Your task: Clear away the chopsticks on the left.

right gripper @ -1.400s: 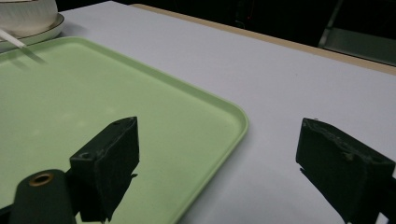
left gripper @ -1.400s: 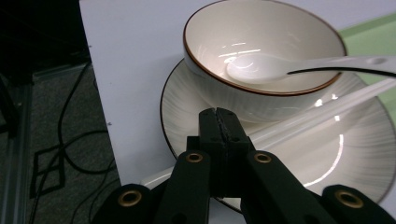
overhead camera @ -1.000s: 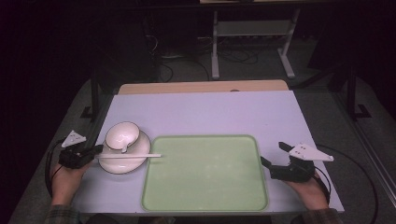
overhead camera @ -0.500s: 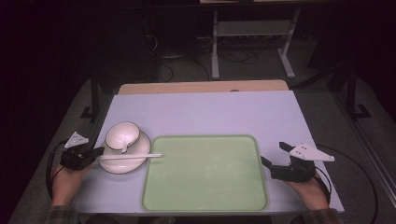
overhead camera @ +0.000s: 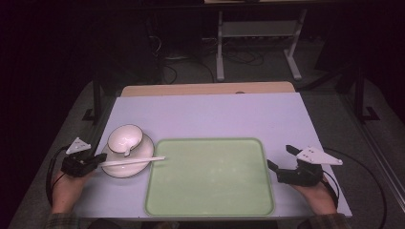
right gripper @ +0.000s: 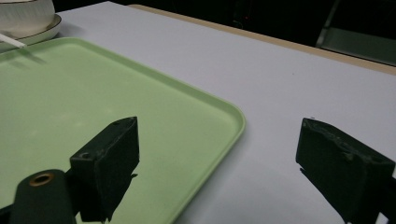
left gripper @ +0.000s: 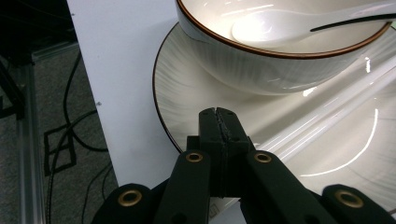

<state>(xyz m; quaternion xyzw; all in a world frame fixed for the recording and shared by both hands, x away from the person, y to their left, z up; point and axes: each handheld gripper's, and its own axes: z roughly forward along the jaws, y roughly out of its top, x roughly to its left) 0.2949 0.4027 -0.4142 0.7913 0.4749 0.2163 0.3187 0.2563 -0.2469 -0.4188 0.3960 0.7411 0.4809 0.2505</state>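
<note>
Bowl (left gripper: 280, 51) cut off above, left tongs (left gripper: 219, 114) closed empty over plate (left gripper: 187, 102), right tongs (right gripper: 224, 154) open.

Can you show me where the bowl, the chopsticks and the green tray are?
bowl (overhead camera: 125, 138), high view, inner wall.
chopsticks (overhead camera: 131, 161), high view, middle of the sticks.
green tray (overhead camera: 210, 174), high view, bare floor.
</note>
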